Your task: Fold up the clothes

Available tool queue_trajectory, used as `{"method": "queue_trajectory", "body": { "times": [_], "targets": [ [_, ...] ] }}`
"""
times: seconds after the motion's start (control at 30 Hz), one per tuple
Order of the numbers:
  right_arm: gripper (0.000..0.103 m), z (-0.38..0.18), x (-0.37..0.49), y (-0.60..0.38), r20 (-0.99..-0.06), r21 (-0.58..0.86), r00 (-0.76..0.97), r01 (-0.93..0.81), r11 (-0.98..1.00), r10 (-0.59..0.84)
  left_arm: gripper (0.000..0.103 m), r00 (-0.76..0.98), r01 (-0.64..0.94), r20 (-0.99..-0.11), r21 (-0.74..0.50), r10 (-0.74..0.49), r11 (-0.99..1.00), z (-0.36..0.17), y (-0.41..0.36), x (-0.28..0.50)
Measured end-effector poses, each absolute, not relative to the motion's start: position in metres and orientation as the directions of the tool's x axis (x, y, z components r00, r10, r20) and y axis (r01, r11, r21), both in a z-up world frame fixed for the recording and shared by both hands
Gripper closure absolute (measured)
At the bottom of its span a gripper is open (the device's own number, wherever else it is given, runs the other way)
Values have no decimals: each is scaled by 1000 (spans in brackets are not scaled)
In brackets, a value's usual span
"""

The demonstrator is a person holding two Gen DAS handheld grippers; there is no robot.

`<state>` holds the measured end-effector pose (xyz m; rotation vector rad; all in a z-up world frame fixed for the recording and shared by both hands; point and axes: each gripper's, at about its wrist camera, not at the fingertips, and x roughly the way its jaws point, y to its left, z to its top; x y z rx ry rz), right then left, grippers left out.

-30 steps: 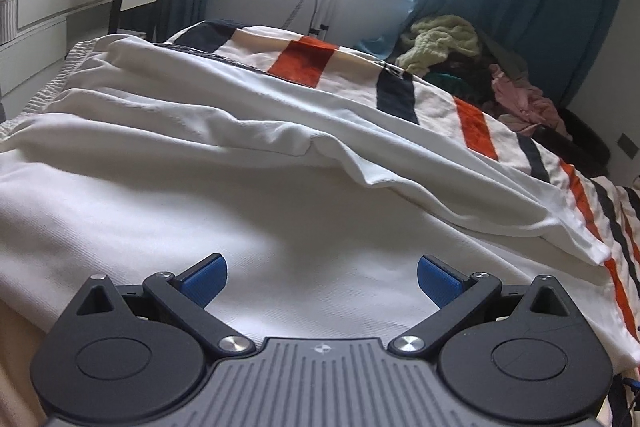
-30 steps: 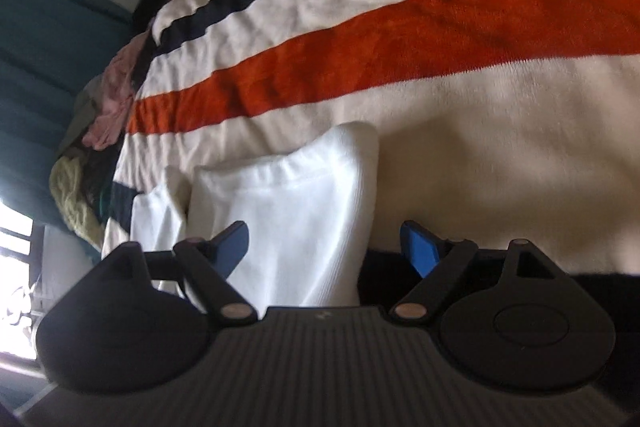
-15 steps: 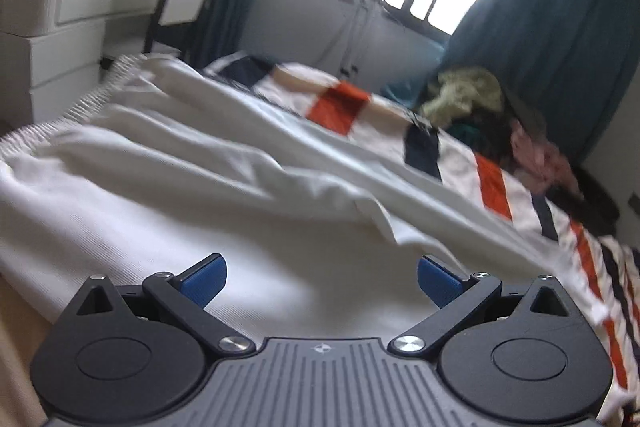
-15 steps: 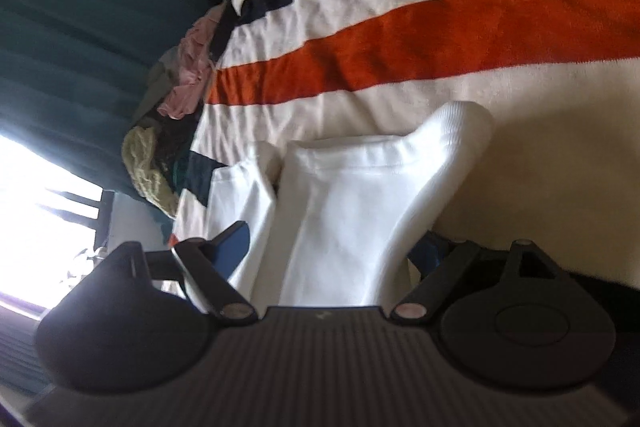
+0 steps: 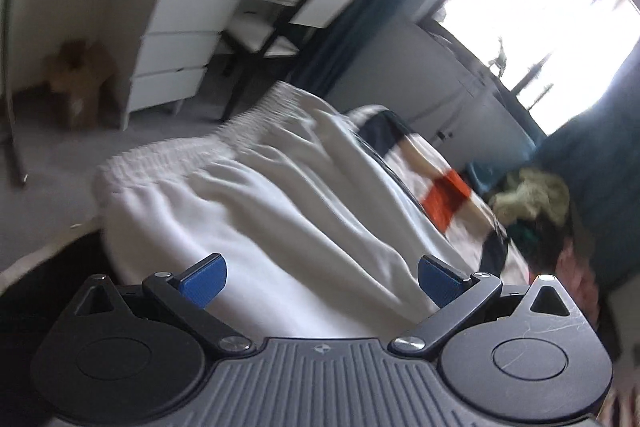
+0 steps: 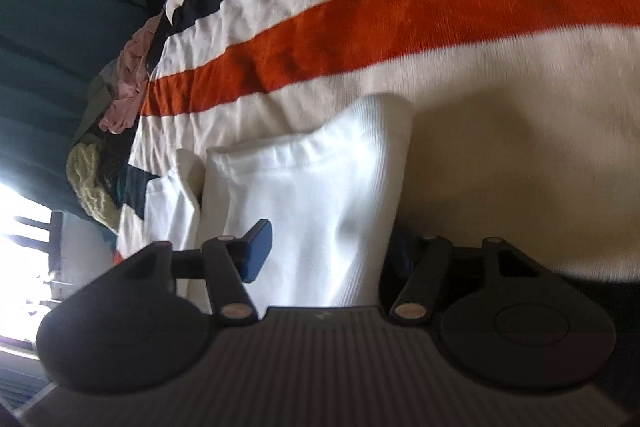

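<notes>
A white garment (image 5: 280, 211) with a ribbed elastic band lies on the striped bed. My left gripper (image 5: 320, 279) is open and empty just above its near part. In the right wrist view the garment's folded leg end (image 6: 316, 195) runs between my right gripper's (image 6: 324, 251) jaws. The jaws have narrowed around the fabric. The left blue pad (image 6: 256, 249) shows beside the cloth; the right pad is hidden behind it. I cannot tell whether the cloth is pinched.
The striped blanket (image 6: 400, 27) covers the bed. A pile of clothes (image 5: 536, 199) lies at the bed's far side by blue curtains. A white dresser (image 5: 180, 39) and a chair (image 5: 288, 15) stand left of the bed.
The left gripper has swung left and tilted, now facing the waistband and the dresser. The right gripper's jaws have narrowed around the white leg end.
</notes>
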<state>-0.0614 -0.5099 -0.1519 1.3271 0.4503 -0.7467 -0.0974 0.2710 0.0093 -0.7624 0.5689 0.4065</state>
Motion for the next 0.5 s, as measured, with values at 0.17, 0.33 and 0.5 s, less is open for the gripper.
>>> {"method": "queue_trajectory", "body": {
  "times": [0.17, 0.33, 0.5],
  "targets": [
    [40, -145, -63, -504, -709, 645, 644, 757, 106, -289, 1, 733, -625, -657, -549, 176, 555, 3, 325, -123],
    [39, -152, -72, -508, -695, 680, 661, 732, 39, -283, 4, 723, -685, -642, -613, 258, 393, -1, 371, -159],
    [40, -147, -73, -505, -678, 687, 662, 725, 42, -319, 5, 711, -699, -649, -609, 271, 376, -8, 399, -180]
  ]
}}
